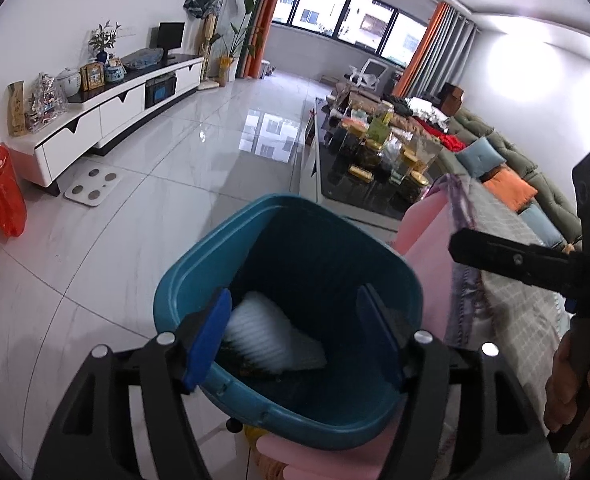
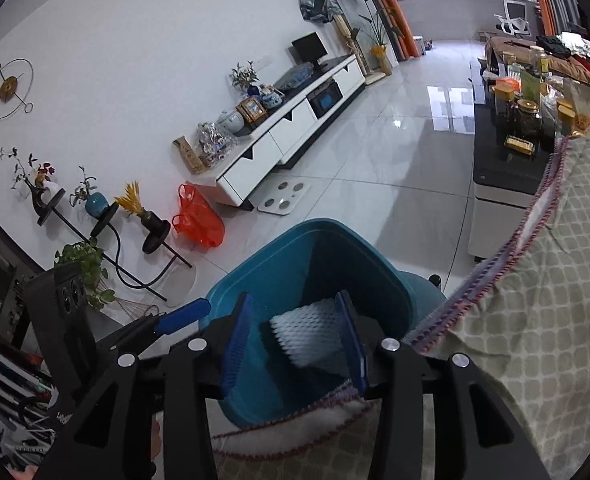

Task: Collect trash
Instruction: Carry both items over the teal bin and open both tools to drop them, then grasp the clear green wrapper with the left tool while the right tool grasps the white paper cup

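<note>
A teal trash bin (image 1: 191,280) stands on the floor beside the sofa; it also shows in the right wrist view (image 2: 279,252). A white foam net sleeve (image 1: 267,336) lies inside it, also seen in the right wrist view (image 2: 311,332). My left gripper (image 1: 295,328) is open above the bin mouth, empty. My right gripper (image 2: 297,344) is open over the bin, the sleeve below between its blue pads (image 2: 239,340), not gripped. The right gripper's finger (image 1: 503,256) shows at right in the left wrist view.
A checked sofa cover (image 2: 543,280) with a fringed edge lies right of the bin. A dark coffee table (image 1: 367,188) holds several jars. A white TV cabinet (image 1: 107,112), a scale (image 1: 93,186) and an orange bag (image 1: 3,200) line the left wall.
</note>
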Tool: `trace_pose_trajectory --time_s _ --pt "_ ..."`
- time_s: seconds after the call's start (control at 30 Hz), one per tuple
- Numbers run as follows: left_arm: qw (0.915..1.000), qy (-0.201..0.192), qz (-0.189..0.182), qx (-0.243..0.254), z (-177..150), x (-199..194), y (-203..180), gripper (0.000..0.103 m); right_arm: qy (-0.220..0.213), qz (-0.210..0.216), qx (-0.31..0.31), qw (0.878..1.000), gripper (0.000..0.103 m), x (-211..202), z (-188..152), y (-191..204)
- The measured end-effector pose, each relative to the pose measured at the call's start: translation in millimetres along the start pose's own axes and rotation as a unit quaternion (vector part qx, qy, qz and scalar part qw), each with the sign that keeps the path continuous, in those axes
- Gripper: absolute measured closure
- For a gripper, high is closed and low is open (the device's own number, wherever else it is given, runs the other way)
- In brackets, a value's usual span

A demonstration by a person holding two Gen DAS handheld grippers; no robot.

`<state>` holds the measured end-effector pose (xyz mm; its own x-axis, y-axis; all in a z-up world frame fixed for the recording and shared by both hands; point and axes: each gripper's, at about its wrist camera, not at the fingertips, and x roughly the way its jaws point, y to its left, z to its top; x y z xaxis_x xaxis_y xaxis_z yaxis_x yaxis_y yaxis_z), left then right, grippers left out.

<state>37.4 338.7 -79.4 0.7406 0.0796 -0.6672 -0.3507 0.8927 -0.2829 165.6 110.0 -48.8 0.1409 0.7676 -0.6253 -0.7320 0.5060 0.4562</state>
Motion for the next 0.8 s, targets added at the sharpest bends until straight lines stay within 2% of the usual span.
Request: trace_pose_trajectory --time_s 0.17,0.37,0.57,0.8 --pt "0.9987 -0.044 -0.014 0.023 0 -31 -19 0.027 -0.036 0.003 -0.021 0.999 0.051 -41 -11 5" --pt "0.9914 -0.081 -0.068 0.077 -9 -66 -62 0.019 -0.088 -0.021 -0.045 0.995 0.041 -110 -39 4" --pt "0.9764 -0.053 -0.15 0.146 -40 -69 -132 0.019 -0.125 -0.076 -0.038 0.989 0.041 -175 -80 -11" --pt "0.9464 -0.007 -0.227 0.229 -80 -56 -219 0.018 -0.158 -0.159 0.007 0.975 0.041 -244 -135 -38"
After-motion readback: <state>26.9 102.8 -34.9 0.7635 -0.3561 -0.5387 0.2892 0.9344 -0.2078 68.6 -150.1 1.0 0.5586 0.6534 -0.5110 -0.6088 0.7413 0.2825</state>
